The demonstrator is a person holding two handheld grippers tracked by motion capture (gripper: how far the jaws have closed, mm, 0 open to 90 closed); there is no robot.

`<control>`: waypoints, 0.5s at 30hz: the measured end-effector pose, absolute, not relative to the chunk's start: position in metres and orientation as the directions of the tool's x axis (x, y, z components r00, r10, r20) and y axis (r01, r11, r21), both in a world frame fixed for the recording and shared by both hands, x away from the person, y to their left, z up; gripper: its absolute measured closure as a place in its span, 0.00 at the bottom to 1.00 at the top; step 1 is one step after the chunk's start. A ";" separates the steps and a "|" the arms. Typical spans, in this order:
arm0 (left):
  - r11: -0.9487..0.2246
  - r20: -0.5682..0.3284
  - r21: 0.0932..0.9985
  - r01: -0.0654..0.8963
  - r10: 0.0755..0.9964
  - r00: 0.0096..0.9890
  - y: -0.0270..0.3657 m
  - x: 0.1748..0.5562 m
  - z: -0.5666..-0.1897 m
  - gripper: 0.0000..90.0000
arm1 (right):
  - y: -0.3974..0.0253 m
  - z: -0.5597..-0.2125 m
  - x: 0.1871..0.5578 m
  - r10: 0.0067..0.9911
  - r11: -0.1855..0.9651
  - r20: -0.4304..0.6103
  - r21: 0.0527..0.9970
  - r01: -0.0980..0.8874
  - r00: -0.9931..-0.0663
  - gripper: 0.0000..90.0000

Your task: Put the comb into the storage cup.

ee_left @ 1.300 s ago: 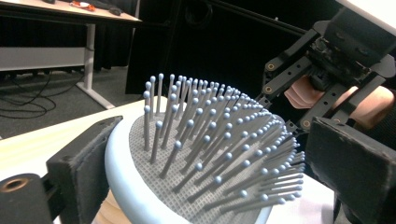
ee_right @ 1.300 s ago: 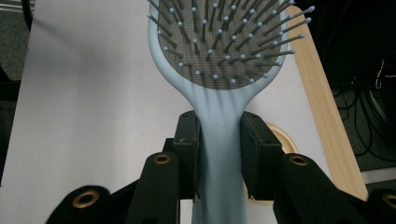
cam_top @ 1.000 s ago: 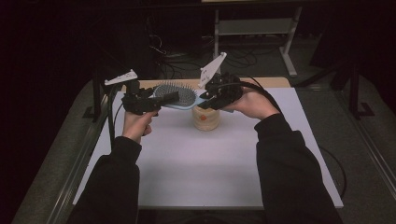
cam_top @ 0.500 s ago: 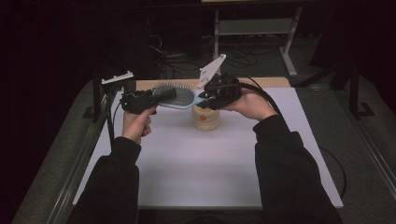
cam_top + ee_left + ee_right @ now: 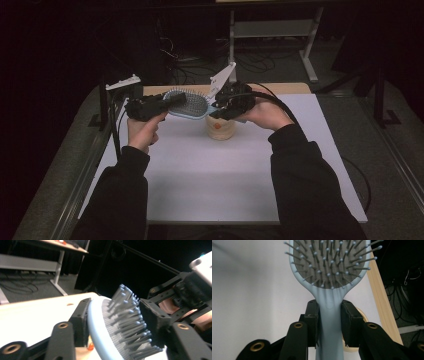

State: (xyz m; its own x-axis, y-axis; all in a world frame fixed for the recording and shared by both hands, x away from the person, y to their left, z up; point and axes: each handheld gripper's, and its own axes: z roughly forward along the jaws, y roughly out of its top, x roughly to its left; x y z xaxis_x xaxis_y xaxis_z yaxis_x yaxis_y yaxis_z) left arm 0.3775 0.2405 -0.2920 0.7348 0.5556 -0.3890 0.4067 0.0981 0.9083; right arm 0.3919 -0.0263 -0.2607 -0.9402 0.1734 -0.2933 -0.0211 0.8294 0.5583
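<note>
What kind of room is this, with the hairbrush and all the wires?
Probably a lab or workshop, not a home. Cables lie loose on the floor behind the white table, a metal-legged bench stands at the back, and the hairbrush is held by claws.

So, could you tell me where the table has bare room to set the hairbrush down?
The white mat lies bare between the sleeves and right of the cup. It is crowded at the far edge, around the hairbrush.

hairbrush [image 5: 189, 104] above table [image 5: 200, 185], cup [image 5: 220, 128] beneath (claws [image 5: 172, 101] either side)
</note>
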 end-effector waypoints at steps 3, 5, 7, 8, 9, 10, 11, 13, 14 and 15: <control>0.072 -0.350 0.924 0.376 0.560 0.751 0.237 0.374 -0.286 0.58 | -0.023 -0.265 0.393 0.177 0.836 -0.288 0.549 -0.011 -0.941 0.76; 0.050 -0.324 0.932 0.358 0.560 0.763 0.235 0.372 -0.281 0.60 | -0.022 -0.267 0.393 0.177 0.838 -0.283 0.546 -0.007 -0.943 0.76; 0.031 -0.308 0.936 0.350 0.554 0.774 0.233 0.371 -0.277 0.62 | -0.022 -0.268 0.393 0.175 0.836 -0.280 0.549 -0.008 -0.944 0.76; 0.016 -0.298 0.938 0.347 0.548 0.781 0.233 0.371 -0.276 0.63 | -0.022 -0.268 0.393 0.175 0.836 -0.276 0.549 -0.006 -0.945 0.76; 0.009 -0.289 0.940 0.340 0.549 0.784 0.232 0.370 -0.274 0.64 | -0.022 -0.269 0.393 0.178 0.836 -0.274 0.548 -0.001 -0.945 0.76; 0.000 -0.276 0.943 0.331 0.551 0.788 0.230 0.369 -0.272 0.64 | -0.022 -0.269 0.393 0.176 0.834 -0.275 0.551 -0.005 -0.945 0.76; -0.010 -0.266 0.945 0.326 0.552 0.790 0.229 0.368 -0.271 0.64 | -0.023 -0.269 0.393 0.178 0.833 -0.273 0.554 -0.003 -0.946 0.76; -0.019 -0.260 0.946 0.323 0.552 0.792 0.228 0.368 -0.269 0.65 | -0.023 -0.270 0.393 0.180 0.831 -0.266 0.556 0.001 -0.947 0.75; -0.046 -0.239 0.948 0.315 0.550 0.800 0.225 0.367 -0.266 0.65 | -0.024 -0.271 0.393 0.186 0.828 -0.253 0.561 0.012 -0.949 0.75; -0.053 -0.232 0.949 0.311 0.550 0.802 0.224 0.367 -0.265 0.65 | -0.025 -0.272 0.394 0.187 0.824 -0.245 0.567 0.016 -0.951 0.75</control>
